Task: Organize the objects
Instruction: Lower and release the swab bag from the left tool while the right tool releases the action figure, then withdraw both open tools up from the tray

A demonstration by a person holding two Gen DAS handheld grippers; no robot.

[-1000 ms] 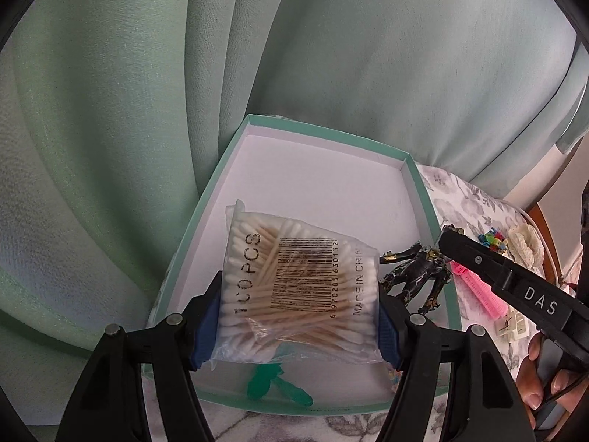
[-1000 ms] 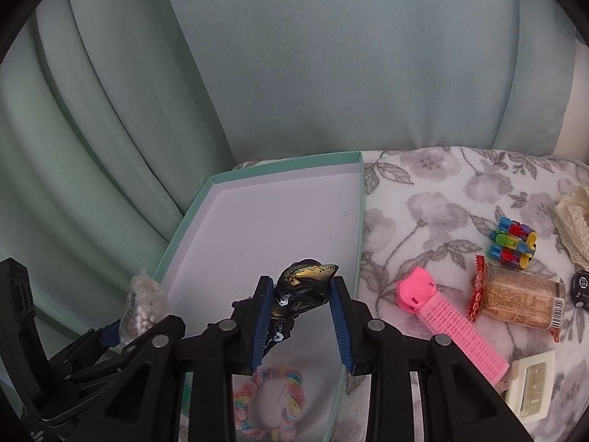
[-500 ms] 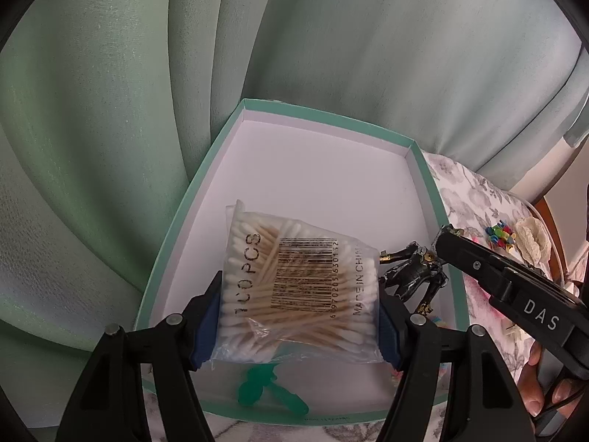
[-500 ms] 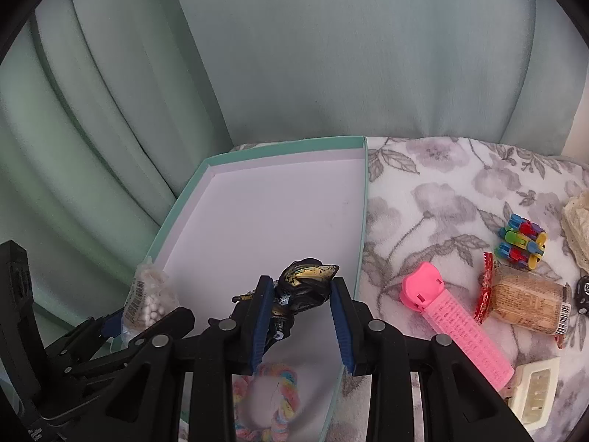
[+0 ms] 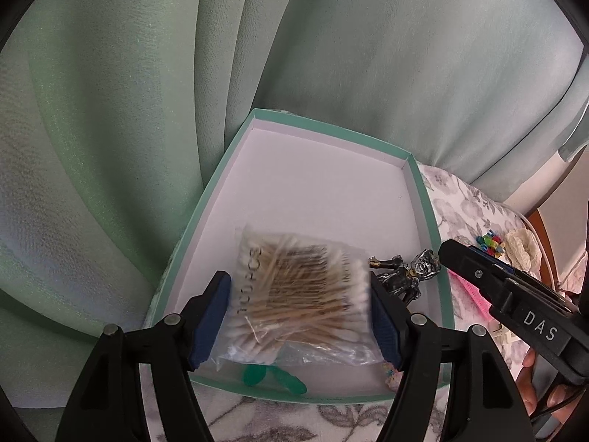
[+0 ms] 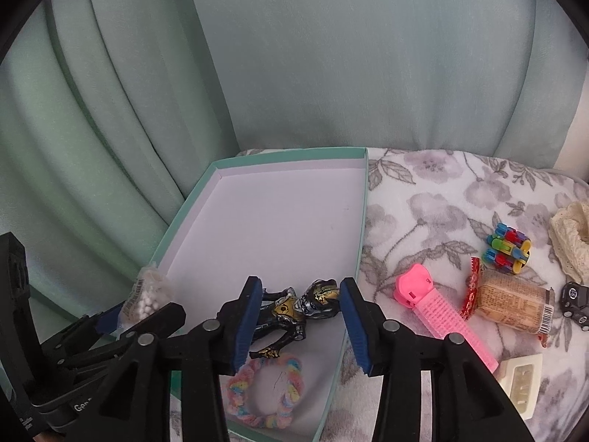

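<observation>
A shallow teal box (image 5: 206,228) with a white floor lies on the floral cloth. A clear bag of cotton swabs (image 5: 302,294) sits low and blurred between the pads of my left gripper (image 5: 298,276), which is open, with a thin gap at the left pad. From the right wrist, the bag (image 6: 147,291) shows above the left fingers. A black and gold figure (image 6: 294,309) lies on its side on the box (image 6: 291,153) floor. My right gripper (image 6: 300,283) is open, its pads either side of the figure without gripping it. The figure (image 5: 405,276) also shows in the left wrist view.
A pastel scrunchie (image 6: 265,394) and a green piece (image 5: 272,377) lie at the box's near end. On the cloth (image 6: 423,202) to the right are a pink comb (image 6: 441,316), a snack packet (image 6: 515,305), a coloured block toy (image 6: 508,252) and a white case (image 6: 521,383). Green curtain (image 6: 331,55) hangs behind.
The right gripper opened and the figure dropped from upright to lying on the box floor. The swab bag slipped lower between the left pads. Both grippers moved a little further over the box.
</observation>
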